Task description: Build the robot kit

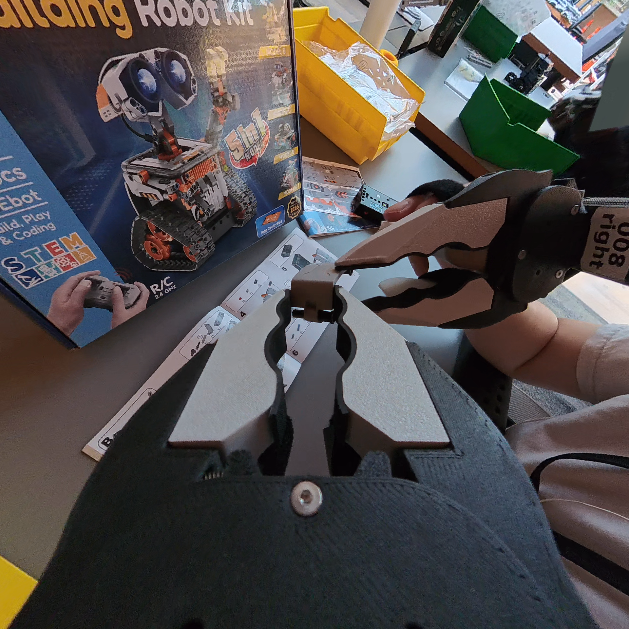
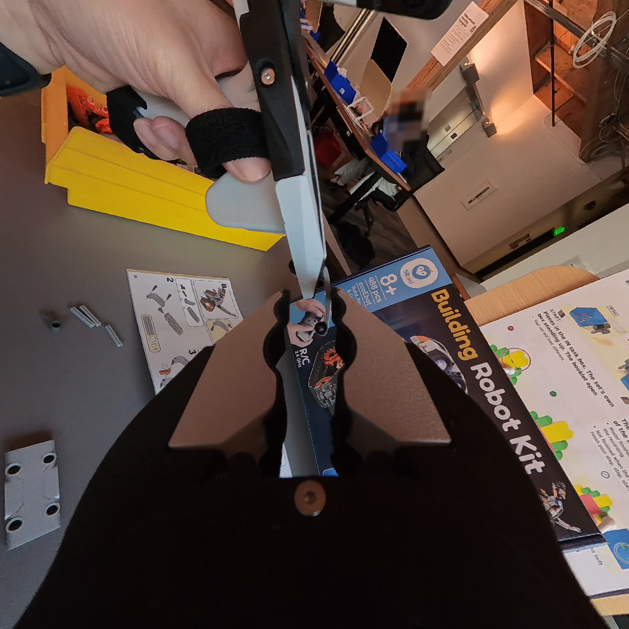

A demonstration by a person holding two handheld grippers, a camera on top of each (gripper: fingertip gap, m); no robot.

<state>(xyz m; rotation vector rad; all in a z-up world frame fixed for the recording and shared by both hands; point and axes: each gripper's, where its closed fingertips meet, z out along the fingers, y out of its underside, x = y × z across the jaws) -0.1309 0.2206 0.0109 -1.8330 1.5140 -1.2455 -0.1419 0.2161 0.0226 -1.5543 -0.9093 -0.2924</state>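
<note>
My left gripper (image 1: 313,293) is shut on a small grey brick piece (image 1: 311,284) with a black pin through it, held above the instruction sheet (image 1: 238,323). My right gripper (image 1: 352,284) comes in from the right; its upper fingertip (image 1: 343,265) touches the piece's top edge and the lower finger sits apart below. In the right wrist view my right gripper (image 2: 310,299) stands narrowly open around the thin grey piece (image 2: 326,303). The left gripper (image 2: 308,282) reaches down into that gap, edge-on.
A robot kit box (image 1: 153,153) stands behind. A yellow bin (image 1: 340,112) with a plastic bag and a green bin (image 1: 503,129) lie beyond. A booklet (image 1: 326,194) and small black block (image 1: 372,200) are near. A grey plate (image 2: 32,490) and loose grey pins (image 2: 88,318) lie left. My left and right fingertips are right by each other.
</note>
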